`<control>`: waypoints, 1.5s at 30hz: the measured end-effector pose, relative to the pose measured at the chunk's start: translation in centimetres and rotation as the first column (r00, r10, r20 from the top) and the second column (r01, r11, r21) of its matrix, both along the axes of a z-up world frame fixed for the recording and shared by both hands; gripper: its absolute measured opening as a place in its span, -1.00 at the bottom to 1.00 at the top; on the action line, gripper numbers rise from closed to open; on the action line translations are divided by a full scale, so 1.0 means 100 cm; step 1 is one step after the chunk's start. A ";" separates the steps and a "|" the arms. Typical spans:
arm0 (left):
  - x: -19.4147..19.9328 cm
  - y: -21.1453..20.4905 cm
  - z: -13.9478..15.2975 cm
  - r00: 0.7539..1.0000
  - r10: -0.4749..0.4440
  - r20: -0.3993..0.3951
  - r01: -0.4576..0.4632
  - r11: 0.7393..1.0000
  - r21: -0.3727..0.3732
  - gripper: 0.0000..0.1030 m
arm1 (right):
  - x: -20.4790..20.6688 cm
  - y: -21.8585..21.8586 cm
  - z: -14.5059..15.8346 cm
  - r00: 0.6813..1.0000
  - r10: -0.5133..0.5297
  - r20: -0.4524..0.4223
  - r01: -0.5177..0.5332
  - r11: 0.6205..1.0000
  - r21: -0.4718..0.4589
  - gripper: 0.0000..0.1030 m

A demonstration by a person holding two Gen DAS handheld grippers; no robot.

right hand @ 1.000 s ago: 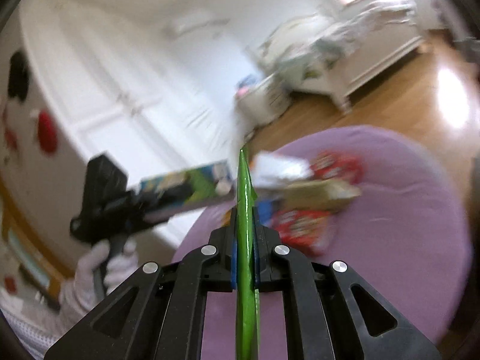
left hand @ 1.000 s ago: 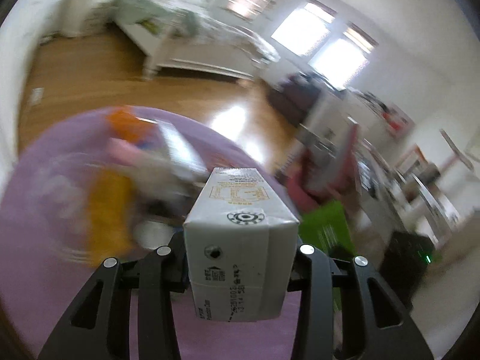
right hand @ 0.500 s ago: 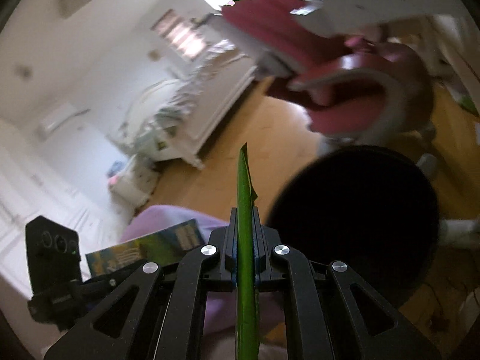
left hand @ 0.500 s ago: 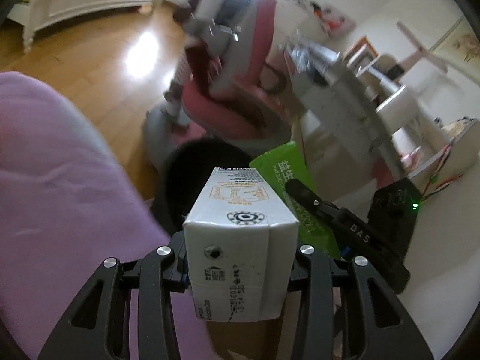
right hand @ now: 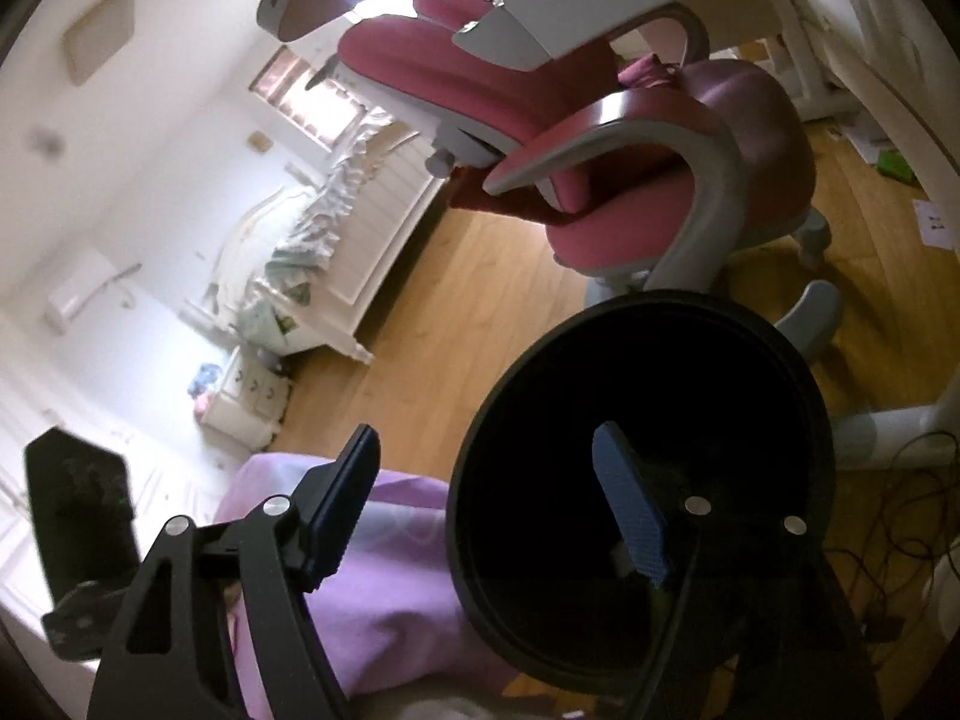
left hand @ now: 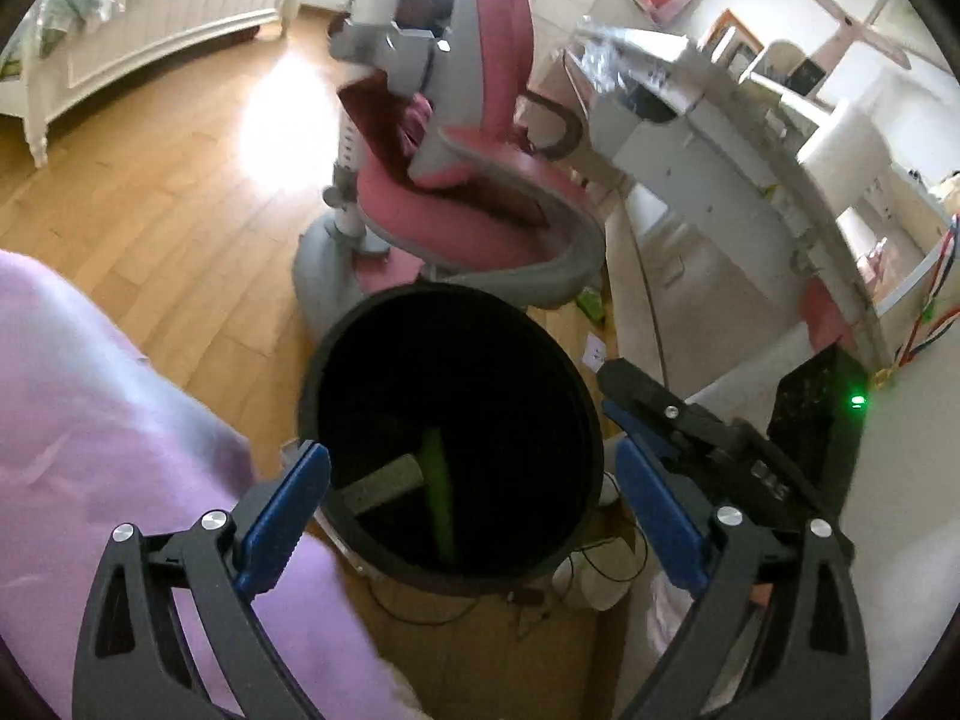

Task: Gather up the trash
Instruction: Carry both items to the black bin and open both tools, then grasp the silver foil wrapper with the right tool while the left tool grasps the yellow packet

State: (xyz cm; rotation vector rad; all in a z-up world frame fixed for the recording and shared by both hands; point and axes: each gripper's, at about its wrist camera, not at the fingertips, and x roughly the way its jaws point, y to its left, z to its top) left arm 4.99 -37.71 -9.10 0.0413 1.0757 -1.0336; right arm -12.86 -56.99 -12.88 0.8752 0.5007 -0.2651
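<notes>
While poised above the round black plastic bin [left hand: 591,420], both grippers, left [left hand: 474,510] and right [right hand: 486,510], spread-fingered and empty; risk: clipping its rim, tipping it onto the wooden floor [left hand: 180,180].

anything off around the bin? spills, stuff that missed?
Nothing spilled at the bin: the carton and green packet lie inside it. Both the left gripper and right gripper are open and empty. One oddity: a green scrap lies on the floor under the pink chair.
</notes>
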 end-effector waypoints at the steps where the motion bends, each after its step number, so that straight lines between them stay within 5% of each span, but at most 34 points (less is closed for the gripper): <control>1: 0.000 0.008 0.005 1.000 0.012 -0.003 -0.012 1.000 -0.016 0.84 | 0.001 0.003 0.002 1.000 0.006 0.004 -0.006 1.000 -0.001 0.42; 8: -0.003 0.107 0.037 0.988 0.155 0.018 -0.153 0.984 -0.088 0.84 | 0.033 0.061 0.034 0.987 0.159 0.015 -0.157 0.985 -0.076 0.42; 13: -0.002 0.198 0.052 0.947 0.317 0.049 -0.310 0.943 -0.118 0.84 | 0.076 0.141 0.069 0.930 0.367 0.020 -0.361 0.921 -0.145 0.42; 16: -0.002 0.264 0.056 0.885 0.452 0.115 -0.440 0.890 -0.117 0.84 | 0.102 0.193 0.089 0.870 0.493 0.019 -0.482 0.856 -0.185 0.42; 20: 0.003 0.357 0.047 0.750 0.633 0.190 -0.637 0.769 -0.048 0.84 | 0.145 0.275 0.113 0.749 0.663 -0.020 -0.647 0.724 -0.241 0.63; 24: 0.024 0.415 0.027 0.665 0.713 0.222 -0.740 0.670 0.065 0.84 | 0.186 0.348 0.129 0.653 0.753 -0.079 -0.738 0.609 -0.292 0.66; 28: 0.043 0.438 0.008 0.666 0.725 0.177 -0.745 0.657 0.113 0.83 | 0.239 0.424 0.135 0.583 0.789 -0.195 -0.795 0.504 -0.336 0.66; 32: 0.057 0.433 -0.004 0.690 0.701 0.184 -0.724 0.671 0.158 0.83 | 0.288 0.474 0.122 0.577 0.741 -0.343 -0.806 0.448 -0.387 0.48; 37: 0.063 0.422 -0.015 0.703 0.685 0.191 -0.711 0.679 0.183 0.82 | 0.331 0.499 0.087 0.571 0.647 -0.506 -0.821 0.428 -0.378 0.06; 39: 0.066 0.419 -0.016 0.704 0.671 0.233 -0.710 0.674 0.205 0.71 | 0.340 0.501 0.074 0.567 0.607 -0.557 -0.824 0.415 -0.386 -0.36; 43: 0.072 0.421 -0.014 0.693 0.660 0.290 -0.720 0.656 0.226 0.00 | 0.332 0.485 0.072 0.590 0.612 -0.527 -0.807 0.439 -0.395 -0.78; 45: 0.072 0.424 -0.013 0.694 0.664 0.276 -0.718 0.664 0.208 -0.04 | 0.319 0.467 0.078 0.613 0.624 -0.484 -0.790 0.470 -0.394 -0.80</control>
